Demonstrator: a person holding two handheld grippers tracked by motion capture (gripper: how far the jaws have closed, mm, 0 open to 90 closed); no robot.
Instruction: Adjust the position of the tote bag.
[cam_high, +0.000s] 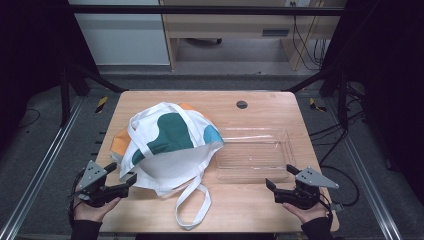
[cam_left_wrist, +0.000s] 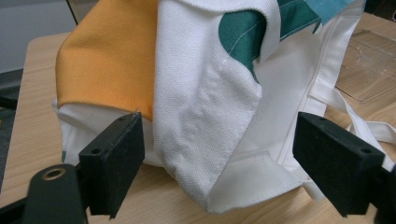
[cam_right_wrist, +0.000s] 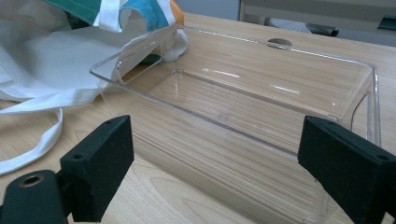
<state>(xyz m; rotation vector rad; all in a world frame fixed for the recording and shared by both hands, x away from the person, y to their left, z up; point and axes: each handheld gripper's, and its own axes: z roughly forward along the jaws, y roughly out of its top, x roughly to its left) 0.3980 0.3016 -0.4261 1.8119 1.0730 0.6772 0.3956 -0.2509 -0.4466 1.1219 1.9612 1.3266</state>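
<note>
Left tool (cam_high: 121, 172) and right tool (cam_high: 279, 176) both rest spread on the wooden tabletop (cam_high: 250, 205), pinching nothing. Between them lie a white tote bag (cam_high: 167, 145) with unlettered green, orange and blue patches, and beside it a clear plastic tray (cam_high: 255, 152).

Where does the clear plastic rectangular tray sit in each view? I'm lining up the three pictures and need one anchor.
High view: the clear plastic rectangular tray lies right of centre on the wooden table.
Left gripper view: one corner of it at the upper right edge.
Right gripper view: it spans the middle, just beyond the open jaws.
Shared landmark: the white cloth tote bag with green, orange and blue patches, touching the tray's left end.
</note>
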